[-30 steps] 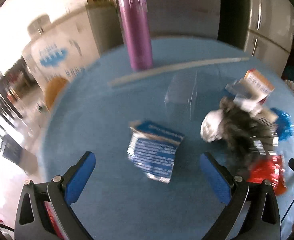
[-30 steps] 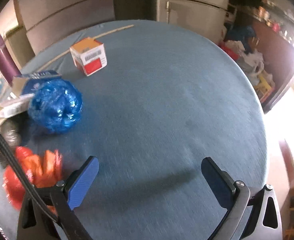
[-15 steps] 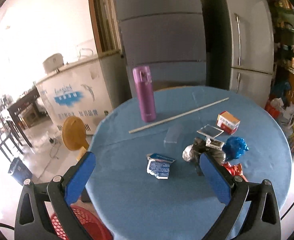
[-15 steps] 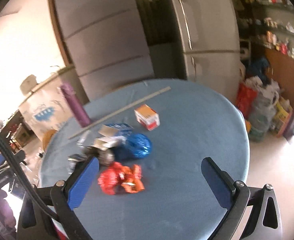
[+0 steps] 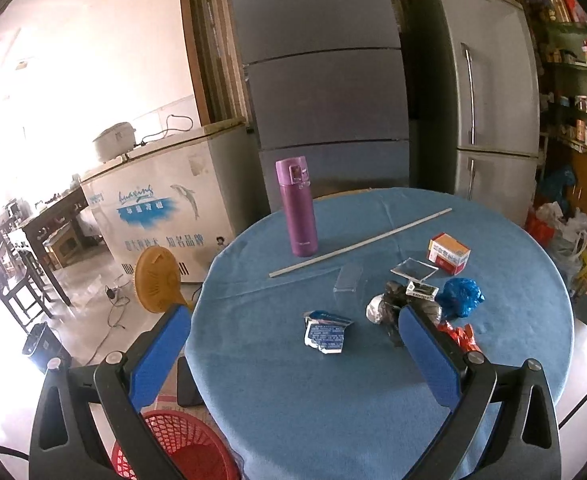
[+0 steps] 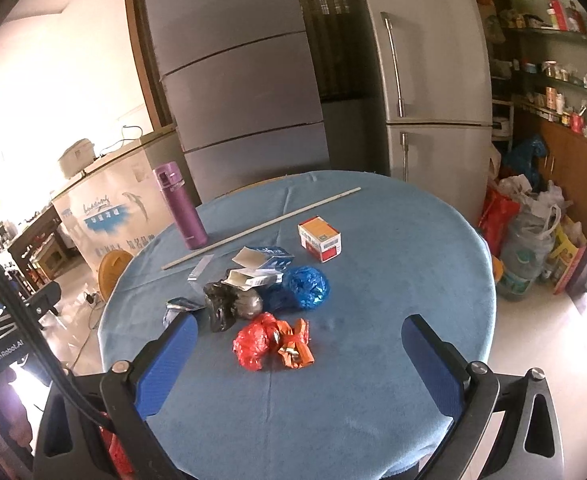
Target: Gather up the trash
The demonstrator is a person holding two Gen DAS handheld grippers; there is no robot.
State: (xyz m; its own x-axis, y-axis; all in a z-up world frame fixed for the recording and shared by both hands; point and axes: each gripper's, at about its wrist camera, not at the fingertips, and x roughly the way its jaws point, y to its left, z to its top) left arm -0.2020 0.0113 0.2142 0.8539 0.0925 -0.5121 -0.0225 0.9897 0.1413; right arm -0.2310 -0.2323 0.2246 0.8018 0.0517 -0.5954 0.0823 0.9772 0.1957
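Note:
Trash lies in a loose pile on the round blue table [image 5: 333, 400] [image 6: 393, 280]: a crumpled blue-white packet [image 5: 325, 332], a grey-black wrapper wad [image 5: 389, 306] [image 6: 229, 304], a blue plastic ball [image 5: 461, 298] [image 6: 307, 288], red-orange wrappers [image 6: 271, 344] [image 5: 459, 336], an orange-white box [image 5: 449, 253] [image 6: 320, 238] and small cartons [image 6: 261, 264]. A red basket [image 5: 181, 452] stands on the floor under the table's near-left edge. My left gripper [image 5: 293, 360] and right gripper [image 6: 297, 368] are both open, empty, held above and back from the table.
A purple flask [image 5: 297, 208] [image 6: 179, 210] stands at the table's far left, with a long white rod [image 5: 357, 242] [image 6: 261, 226] beside it. Fridges [image 5: 489, 112] and a chest freezer [image 5: 153, 208] stand behind. Bags [image 6: 529, 232] lie on the floor at right. An orange fan [image 5: 159, 280] stands at left.
Both grippers have pulled up and back from close above the trash. The whole table and room now show. Both stayed open and empty.

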